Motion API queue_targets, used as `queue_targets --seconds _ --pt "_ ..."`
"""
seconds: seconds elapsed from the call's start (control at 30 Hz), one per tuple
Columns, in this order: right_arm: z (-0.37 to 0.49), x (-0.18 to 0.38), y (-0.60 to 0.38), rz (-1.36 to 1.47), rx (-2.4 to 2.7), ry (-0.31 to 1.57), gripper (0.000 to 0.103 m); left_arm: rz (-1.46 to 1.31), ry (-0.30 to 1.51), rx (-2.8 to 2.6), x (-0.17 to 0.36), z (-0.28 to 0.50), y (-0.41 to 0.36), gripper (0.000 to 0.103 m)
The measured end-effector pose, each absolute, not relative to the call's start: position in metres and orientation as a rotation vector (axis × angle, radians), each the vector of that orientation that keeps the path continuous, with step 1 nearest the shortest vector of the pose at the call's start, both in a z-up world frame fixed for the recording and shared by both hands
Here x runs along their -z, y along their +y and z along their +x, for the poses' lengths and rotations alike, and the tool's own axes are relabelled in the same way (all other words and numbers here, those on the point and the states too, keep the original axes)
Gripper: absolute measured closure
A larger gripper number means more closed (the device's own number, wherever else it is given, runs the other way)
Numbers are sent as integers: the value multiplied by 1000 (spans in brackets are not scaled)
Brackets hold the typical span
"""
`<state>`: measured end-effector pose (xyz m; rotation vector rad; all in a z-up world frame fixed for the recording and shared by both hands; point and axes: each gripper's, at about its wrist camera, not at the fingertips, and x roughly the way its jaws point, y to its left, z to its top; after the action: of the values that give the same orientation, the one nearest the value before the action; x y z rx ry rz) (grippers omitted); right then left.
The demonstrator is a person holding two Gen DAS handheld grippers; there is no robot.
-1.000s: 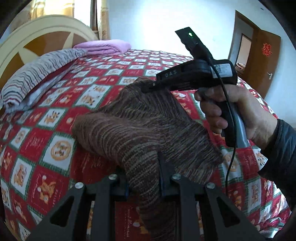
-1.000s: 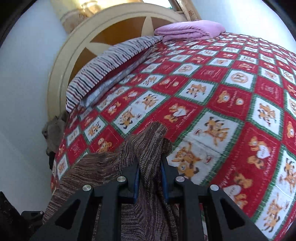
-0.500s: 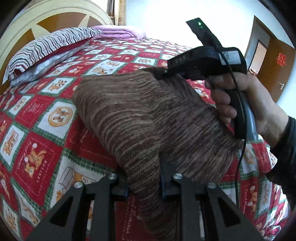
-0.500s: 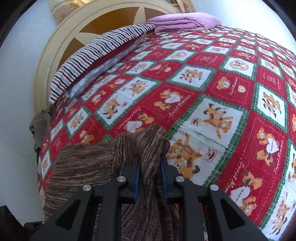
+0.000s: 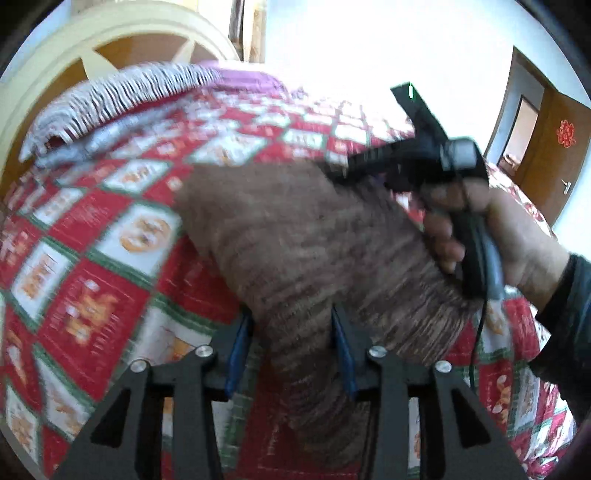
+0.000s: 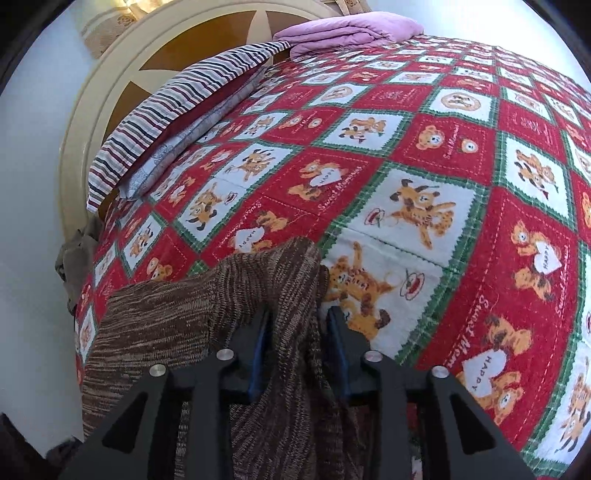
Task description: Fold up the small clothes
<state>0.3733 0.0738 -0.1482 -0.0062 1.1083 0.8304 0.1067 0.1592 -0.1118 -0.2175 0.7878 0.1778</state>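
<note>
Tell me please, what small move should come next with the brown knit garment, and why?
Probably draw both tools back off the brown knit garment. The left tool and right tool are opening, cloth is loose between their jaws, and the garment already lies doubled on the red bedspread, so this fold looks placed.

One brown knit garment [image 6: 192, 325], two grippers, one striped pillow [image 6: 177, 110], one folded pink blanket [image 6: 347, 31].
</note>
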Motion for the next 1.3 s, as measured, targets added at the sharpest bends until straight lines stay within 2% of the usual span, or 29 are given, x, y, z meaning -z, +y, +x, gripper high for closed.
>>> queue_targets --seconds 0.07,0.2,0.27,0.43,0.53,0.57,0.67,0.73,0.77,0.8,0.83,0.87,0.97,1.07,1.2,1.3 --pt "373 148 73 -11 -824 1105 66 -205 752 -200 101 106 164 44" --pt "370 142 61 8 -820 1128 60 -196 718 -269 88 117 183 44" --pt "364 135 44 16 -815 1112 58 -210 714 -260 88 126 196 36" --pt "339 126 -17 12 -838 1083 45 -142 748 -311 115 163 220 31" --pt "320 130 -53 53 -856 1105 45 -67 764 -319 132 179 222 21" --pt "313 134 -63 87 -870 1125 45 -52 769 -337 137 182 223 12" --pt "292 140 -72 150 -926 1144 45 -90 790 -342 137 183 230 4" --pt "276 143 -65 122 -957 1150 45 -89 780 -355 135 181 229 4" --pt "267 144 -60 75 -941 1140 47 -72 764 -360 132 177 227 4" --pt "259 144 -57 6 -896 1116 55 -58 745 -366 127 175 224 4" --pt "255 143 -56 -24 -887 1114 83 -51 729 -372 124 174 224 4" --pt "252 140 -57 -10 -898 1110 88 -53 704 -379 117 170 225 4" --pt "235 115 -68 -54 -893 1039 95 -45 674 -413 106 171 228 0" --pt "229 101 -79 -122 -850 1012 96 65 738 -465 117 187 224 0" --pt "233 135 -78 -242 -739 1069 98 76 763 -460 131 193 224 0" --pt "234 136 -88 -177 -747 1054 98 78 744 -468 125 187 223 0"
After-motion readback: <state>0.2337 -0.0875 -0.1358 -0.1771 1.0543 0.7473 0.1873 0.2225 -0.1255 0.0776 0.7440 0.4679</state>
